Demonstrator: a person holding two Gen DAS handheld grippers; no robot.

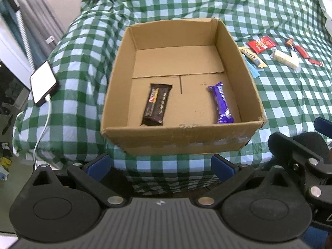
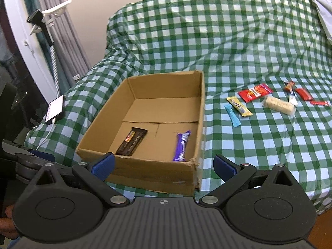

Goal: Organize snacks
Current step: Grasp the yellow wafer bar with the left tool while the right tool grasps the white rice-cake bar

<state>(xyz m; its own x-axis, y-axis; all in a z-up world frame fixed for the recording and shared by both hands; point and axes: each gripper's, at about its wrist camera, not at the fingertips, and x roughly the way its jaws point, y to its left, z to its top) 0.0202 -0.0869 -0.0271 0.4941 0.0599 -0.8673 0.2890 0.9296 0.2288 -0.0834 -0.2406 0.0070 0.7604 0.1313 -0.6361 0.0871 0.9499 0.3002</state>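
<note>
While both grippers are hovering low in their frames, the left gripper point(image 1: 160, 166) and the right gripper point(image 2: 164, 166) are each holding their blue-padded fingers wide apart on nothing. Just beyond them an open cardboard box point(image 1: 180, 139) is sitting on a wrinkled green-and-white checked cloth point(image 2: 259, 145), its near rim frayed at the right corner. Inside, on the flat brown flaps, a dark brown glossy snack bar point(image 1: 156, 103) is lying at the left and a shiny purple wrapped bar point(image 1: 222, 103) at the right, well apart. Farther back, at the right of the frames, loose snacks are lying on the cloth: a slim blue stick point(image 2: 232, 116), a yellow packet point(image 2: 238, 106), a red pouch point(image 2: 255, 92), a pale clear-wrapped biscuit roll point(image 2: 278, 104) and small red wrappers point(image 2: 304, 94). At the left edge a phone point(image 2: 55, 110) is resting with its white cable point(image 1: 42, 132) plugged in.
</note>
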